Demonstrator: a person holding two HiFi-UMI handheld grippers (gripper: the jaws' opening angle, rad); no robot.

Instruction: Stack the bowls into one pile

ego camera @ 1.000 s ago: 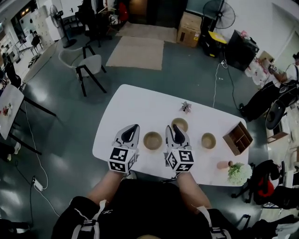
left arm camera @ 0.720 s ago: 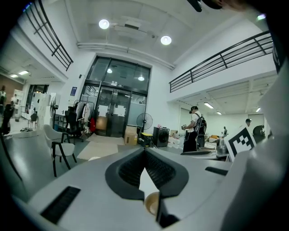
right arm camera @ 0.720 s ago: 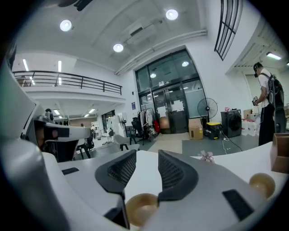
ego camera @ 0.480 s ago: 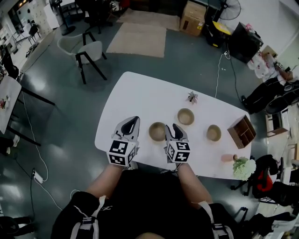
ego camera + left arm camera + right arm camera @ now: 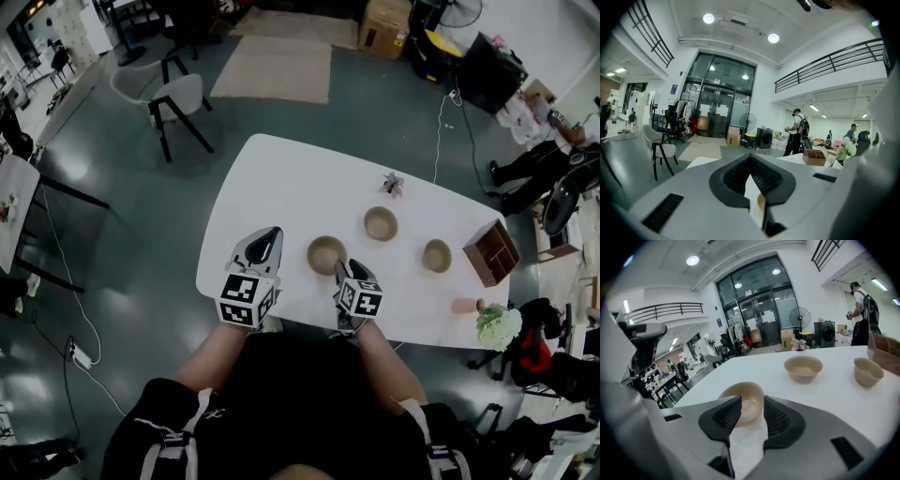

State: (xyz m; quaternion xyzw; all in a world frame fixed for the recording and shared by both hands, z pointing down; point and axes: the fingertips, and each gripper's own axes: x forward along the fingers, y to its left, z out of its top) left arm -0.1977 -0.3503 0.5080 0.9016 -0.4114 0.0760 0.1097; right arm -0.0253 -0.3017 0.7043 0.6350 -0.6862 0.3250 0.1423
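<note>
Where our right gripper (image 5: 345,270) hangs at lower centre, its jaws have just been opening and stand apart, gripping nothing, with the nearest bowl (image 5: 325,255) just past their tips. Our left gripper (image 5: 268,238), lower left, has its jaws together, empty. On the white table (image 5: 281,178), a second bowl (image 5: 381,223) sits above centre and a third bowl (image 5: 436,255) at right.

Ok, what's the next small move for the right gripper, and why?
Probably ease the right gripper forward until the rim of the near bowl sits between its jaws. They have just been opening, stand apart, and grip nothing yet; the other bowls sit apart.
</note>
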